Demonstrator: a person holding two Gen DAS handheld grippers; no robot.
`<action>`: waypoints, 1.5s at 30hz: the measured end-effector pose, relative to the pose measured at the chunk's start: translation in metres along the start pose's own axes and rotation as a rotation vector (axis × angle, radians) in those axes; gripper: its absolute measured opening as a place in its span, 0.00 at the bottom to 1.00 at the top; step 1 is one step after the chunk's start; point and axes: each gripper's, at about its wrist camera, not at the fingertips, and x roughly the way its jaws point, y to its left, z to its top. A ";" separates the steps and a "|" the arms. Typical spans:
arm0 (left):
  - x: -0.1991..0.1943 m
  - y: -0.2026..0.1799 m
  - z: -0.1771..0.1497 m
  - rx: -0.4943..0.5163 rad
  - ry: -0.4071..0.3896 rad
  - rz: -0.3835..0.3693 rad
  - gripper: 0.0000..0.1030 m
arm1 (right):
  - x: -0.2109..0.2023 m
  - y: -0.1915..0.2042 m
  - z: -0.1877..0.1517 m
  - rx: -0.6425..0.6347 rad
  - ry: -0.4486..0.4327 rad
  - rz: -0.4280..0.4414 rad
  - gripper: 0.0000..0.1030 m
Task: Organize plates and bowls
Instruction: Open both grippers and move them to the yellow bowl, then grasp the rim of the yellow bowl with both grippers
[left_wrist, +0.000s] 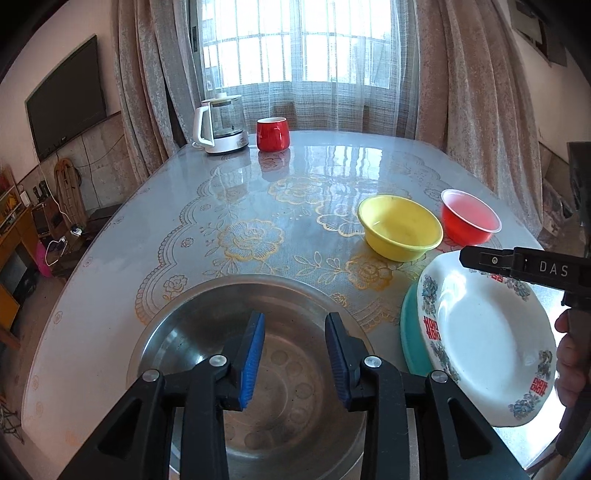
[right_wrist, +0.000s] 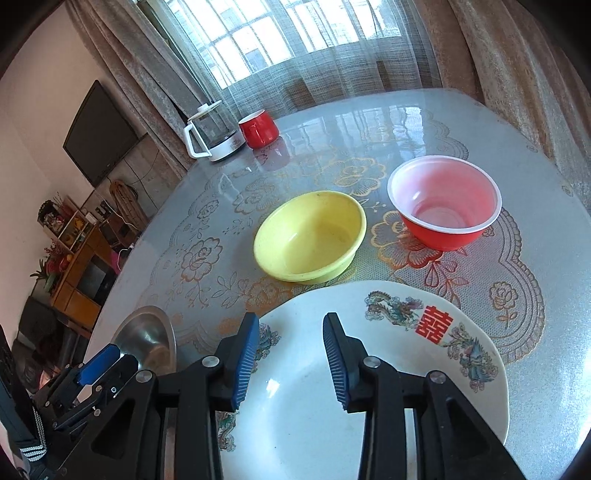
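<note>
My left gripper (left_wrist: 295, 315) hangs over a steel plate (left_wrist: 207, 332) at the table's near edge. Its blue pads stand apart with nothing pinched between them. My right gripper (right_wrist: 290, 317) is open over a white plate (right_wrist: 388, 369) with red characters and dragon prints; only the plate's face shows in its gap. In the left wrist view that white plate (left_wrist: 480, 332) rests on a teal plate (left_wrist: 410, 332), and the right gripper (left_wrist: 466, 256) reaches in above its far rim. A yellow bowl (right_wrist: 310, 236) and a red bowl (right_wrist: 443, 206) stand upright behind it.
A glass kettle (left_wrist: 221, 125) and a red mug (left_wrist: 272, 133) stand at the far left of the table (left_wrist: 229, 206), near the curtained window. A person's hand (left_wrist: 569, 354) shows at the right edge. A TV (left_wrist: 66, 96) and shelves lie off to the left.
</note>
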 end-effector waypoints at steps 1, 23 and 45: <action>0.003 -0.001 0.003 -0.002 0.008 -0.003 0.34 | 0.000 0.000 0.000 -0.007 -0.004 -0.016 0.35; 0.042 -0.018 0.049 0.026 0.049 -0.059 0.38 | 0.007 0.007 0.018 -0.228 -0.082 -0.261 0.35; 0.101 -0.014 0.090 -0.208 0.166 -0.266 0.49 | 0.044 -0.051 0.061 0.115 0.077 0.090 0.35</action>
